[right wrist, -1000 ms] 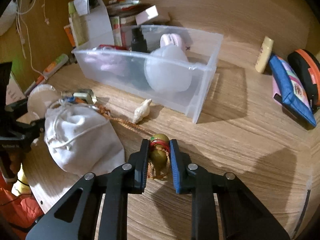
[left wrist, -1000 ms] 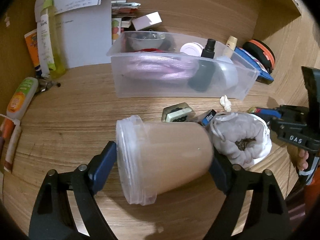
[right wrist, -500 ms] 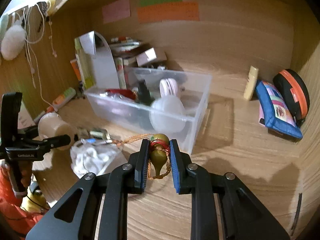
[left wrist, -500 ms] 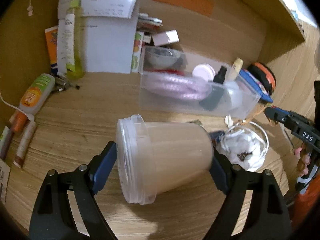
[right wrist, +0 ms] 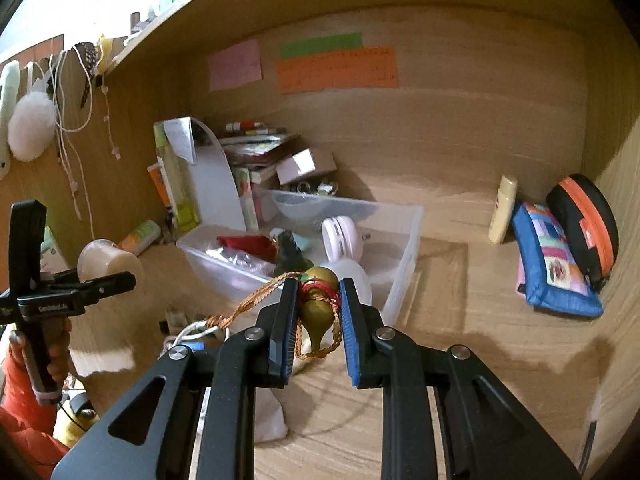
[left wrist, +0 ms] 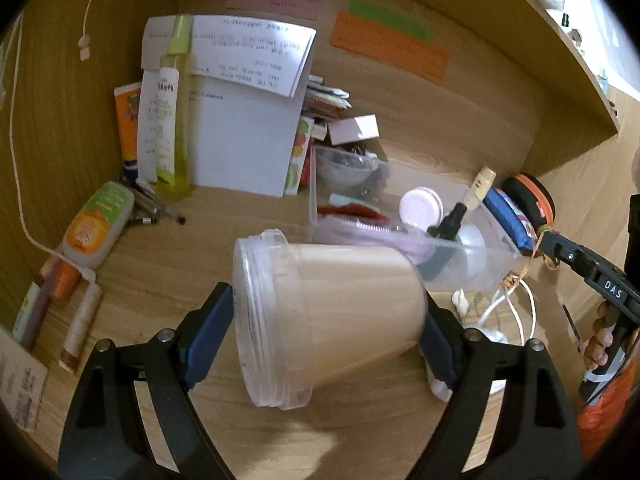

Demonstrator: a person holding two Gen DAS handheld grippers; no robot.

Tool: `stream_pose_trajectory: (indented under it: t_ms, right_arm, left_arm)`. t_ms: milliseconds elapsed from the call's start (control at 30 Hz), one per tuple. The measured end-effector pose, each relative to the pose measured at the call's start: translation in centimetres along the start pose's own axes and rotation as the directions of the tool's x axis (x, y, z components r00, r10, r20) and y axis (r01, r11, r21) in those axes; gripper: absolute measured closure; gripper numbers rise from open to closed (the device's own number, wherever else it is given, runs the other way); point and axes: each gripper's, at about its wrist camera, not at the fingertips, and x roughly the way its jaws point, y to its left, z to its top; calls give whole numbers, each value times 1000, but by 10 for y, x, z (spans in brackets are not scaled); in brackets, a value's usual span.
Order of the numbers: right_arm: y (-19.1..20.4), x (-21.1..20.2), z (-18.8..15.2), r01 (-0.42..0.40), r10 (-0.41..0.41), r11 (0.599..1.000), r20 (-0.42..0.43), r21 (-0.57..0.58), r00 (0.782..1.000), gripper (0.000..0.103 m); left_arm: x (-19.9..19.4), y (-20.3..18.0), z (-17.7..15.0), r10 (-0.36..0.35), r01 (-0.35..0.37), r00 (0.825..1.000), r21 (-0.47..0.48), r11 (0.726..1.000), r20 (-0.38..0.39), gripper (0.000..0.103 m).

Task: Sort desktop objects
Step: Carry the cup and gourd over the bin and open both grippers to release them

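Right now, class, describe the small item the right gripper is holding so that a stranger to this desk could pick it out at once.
Find the clear plastic bin in the middle of the wooden desk. Just in front of it, the right gripper pinches a small gourd charm. Unlike the white and clear things nearby, it is olive-gold, waisted with a red band, and trails a braided orange cord.

Pink [right wrist: 235, 65], green [right wrist: 322, 45] and orange [right wrist: 337, 70] paper notes are stuck on the wooden back wall [right wrist: 460, 128].
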Motion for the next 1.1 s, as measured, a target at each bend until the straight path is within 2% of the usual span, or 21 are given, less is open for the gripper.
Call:
stream_pose_trajectory:
  t_ms: [267, 567, 867, 1100]
  right_arm:
    - [-3, 10, 24, -19, 19, 1000, 28, -1, 999, 85]
    - [-13, 24, 52, -19, 18, 1000, 42, 22, 999, 85]
    - [-25, 62, 57, -6, 7, 997, -13, 72, 1000, 85]
    - [-41, 88, 45, 3, 6, 994, -85, 111, 996, 85]
  left_arm:
    - [2, -3, 33, -11, 11, 1000, 12, 1000, 26, 18]
    - [15, -12, 70, -83, 81, 996, 37, 996, 37, 18]
    - [54, -25, 97, -126, 127, 992, 55, 990, -26, 18]
    - [96, -37, 98, -141, 149, 984, 63, 987, -112, 18]
